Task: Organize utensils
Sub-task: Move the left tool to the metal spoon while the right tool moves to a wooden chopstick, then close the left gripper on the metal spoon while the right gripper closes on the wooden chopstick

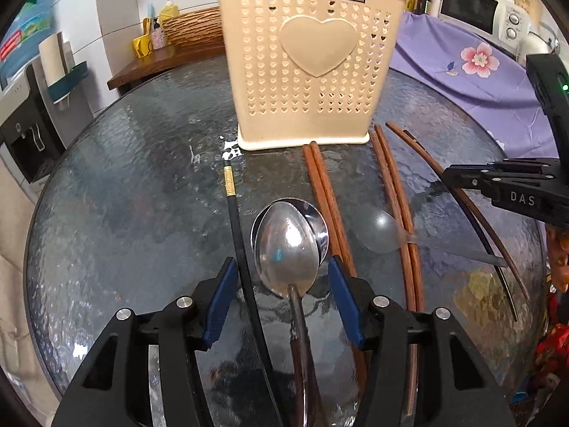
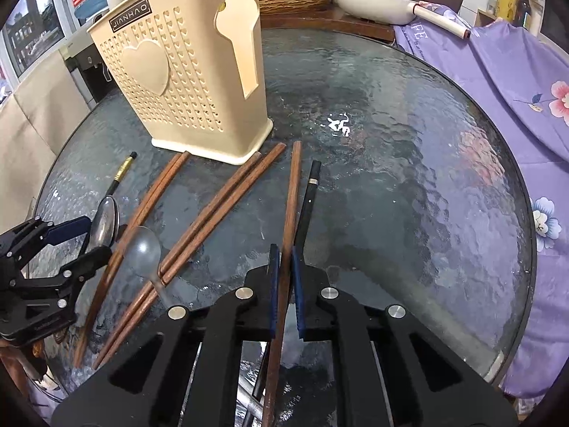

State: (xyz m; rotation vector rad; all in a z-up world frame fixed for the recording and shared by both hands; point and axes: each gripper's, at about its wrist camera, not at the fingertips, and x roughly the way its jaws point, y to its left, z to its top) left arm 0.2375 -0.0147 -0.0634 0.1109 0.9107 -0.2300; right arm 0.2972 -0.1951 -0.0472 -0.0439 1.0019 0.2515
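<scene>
From my left camera, my left gripper [image 1: 282,284] gapes wide around a steel spoon [image 1: 290,245], bowl pointing at the holder [image 1: 309,60], handle running back toward me. From my right camera, my right gripper [image 2: 283,274] pinches a brown chopstick [image 2: 290,210] lying lengthwise, tip aimed away on the glass table [image 2: 409,178].

Round glass table [image 1: 142,185], rippled dark top. Cream utensil holder [image 1: 306,71] stands upright near the far edge. In front of it, flat on the glass: brown chopstick pairs [image 1: 327,206] side by side, black chopstick w/ gold band [image 1: 234,220], metal spoons [image 1: 288,245] (two stacked, looks like), clear plastic spoon [image 1: 380,231].
</scene>
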